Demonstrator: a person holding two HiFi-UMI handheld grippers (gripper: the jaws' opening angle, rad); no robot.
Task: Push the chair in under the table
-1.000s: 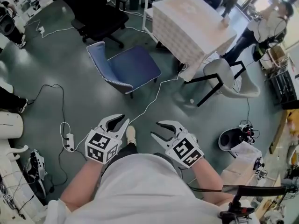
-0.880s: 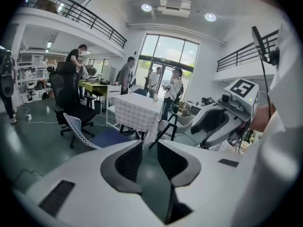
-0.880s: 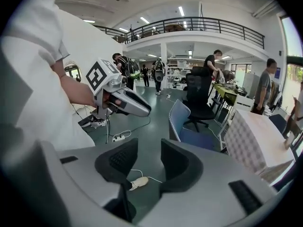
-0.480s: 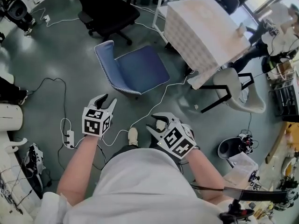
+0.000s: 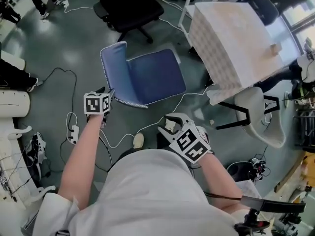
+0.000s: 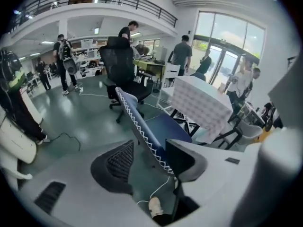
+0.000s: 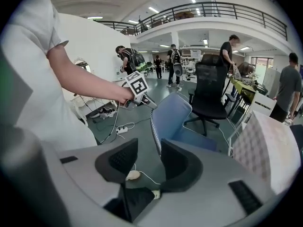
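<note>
A blue chair (image 5: 152, 77) with a white zigzag trim stands on the grey floor, its seat facing the table (image 5: 231, 33) under a white patterned cloth. My left gripper (image 5: 105, 92) reaches out to the lower back edge of the backrest (image 6: 137, 122). Its jaws are opening wide, and the backrest edge runs between them without the pads pressing on it. My right gripper (image 5: 171, 125) hangs close to my body, short of the chair, open and empty. In the right gripper view the chair (image 7: 173, 117) stands ahead of the right gripper (image 7: 149, 160), with the left gripper (image 7: 149, 103) at its backrest.
A black office chair (image 5: 128, 6) stands beyond the blue one. A white shell chair (image 5: 256, 112) sits by the table's near right corner. Cables and a power strip (image 5: 73, 134) lie on the floor at left, and a white cable passes under the blue chair. Several people stand further back.
My left gripper has swung forward and down to the chair's backrest while its jaws opened. My right gripper has moved forward a little. The chair and table sit closer in view.
</note>
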